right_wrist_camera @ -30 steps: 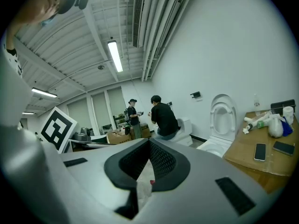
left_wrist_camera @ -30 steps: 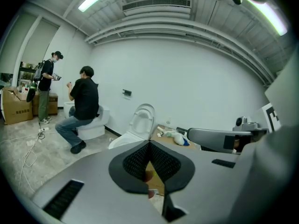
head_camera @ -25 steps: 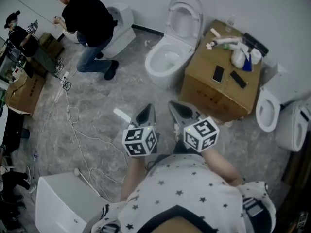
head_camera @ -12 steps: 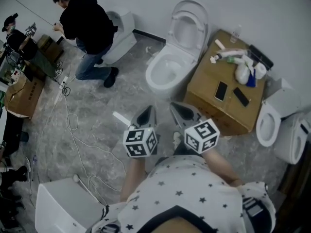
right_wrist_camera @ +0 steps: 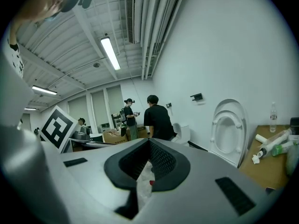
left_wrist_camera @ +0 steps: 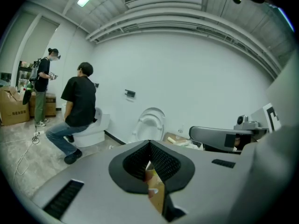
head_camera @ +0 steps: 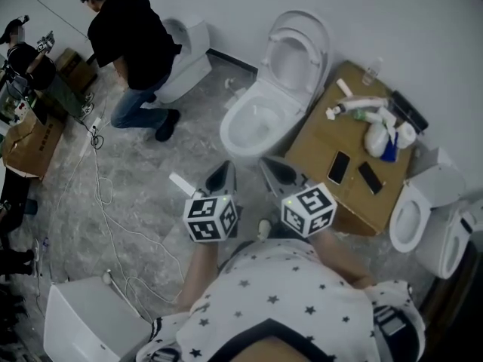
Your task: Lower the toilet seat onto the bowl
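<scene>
Porcelain, glossy white, made the oval toilet bowl point(head_camera: 229, 130), which stood against the pale wall on a grey marbled floor point(head_camera: 143, 164) in the head view. The toilet seat point(head_camera: 302, 29), a smooth white oval ring, was raised. It leaned back at the wall with the lid behind it, clear of the bowl rim. In the left gripper view we saw the toilet seat point(left_wrist_camera: 150, 120) upright and small, far ahead. In the right gripper view the toilet seat point(right_wrist_camera: 229, 125) stood upright at the right, with ring and lid nested as two ovals.

Just right of the bowl sat a brown cardboard box point(head_camera: 321, 138) with a flat matte top. On it lay two dark flat phones point(head_camera: 339, 167) and some white bottles point(head_camera: 373, 138). A thin white cable point(head_camera: 102, 202) looped over the floor at left. A person in black point(head_camera: 132, 36) crouched by another white toilet point(head_camera: 185, 59) at upper left.

The left gripper point(head_camera: 224, 173) and right gripper point(head_camera: 275, 170) hung side by side near the front of the bowl, not touching it. Each was a grey tapering wedge with a marker cube behind it. We read the left gripper point(left_wrist_camera: 149, 143) as fully closed, its black ribbed pads meeting in a thin line and gripping nothing. The right gripper point(right_wrist_camera: 149, 143) was closed the same way, pads together and empty. Our shirt point(head_camera: 279, 292) was white with dark stars.
</scene>
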Demonstrator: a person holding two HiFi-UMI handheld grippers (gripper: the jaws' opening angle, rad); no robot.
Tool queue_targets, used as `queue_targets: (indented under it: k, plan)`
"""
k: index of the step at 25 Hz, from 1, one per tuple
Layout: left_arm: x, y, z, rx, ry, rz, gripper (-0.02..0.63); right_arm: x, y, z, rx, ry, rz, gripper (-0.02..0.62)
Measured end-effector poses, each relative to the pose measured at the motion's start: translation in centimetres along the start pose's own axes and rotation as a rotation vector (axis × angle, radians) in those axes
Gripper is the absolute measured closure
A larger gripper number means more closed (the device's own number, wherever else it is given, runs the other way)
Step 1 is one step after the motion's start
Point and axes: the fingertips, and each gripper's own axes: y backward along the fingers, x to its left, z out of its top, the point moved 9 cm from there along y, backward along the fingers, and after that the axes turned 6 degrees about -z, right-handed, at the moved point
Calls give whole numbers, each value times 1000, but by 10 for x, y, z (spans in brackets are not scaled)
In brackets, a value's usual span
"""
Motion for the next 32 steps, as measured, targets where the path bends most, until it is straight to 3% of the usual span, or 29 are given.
queue_targets:
  k: [14,23,32]
  plan:
    - [-2,-70,20,-16,27,16,609,-71,-30,15,10,-22,6,591]
    - [16,-117,35,7,28,2,609,-113,-55,15,21,-69,-61,590]
    - [53,-187,65,41,13,-63,609,-151,-111,32,13,-85,-138,591]
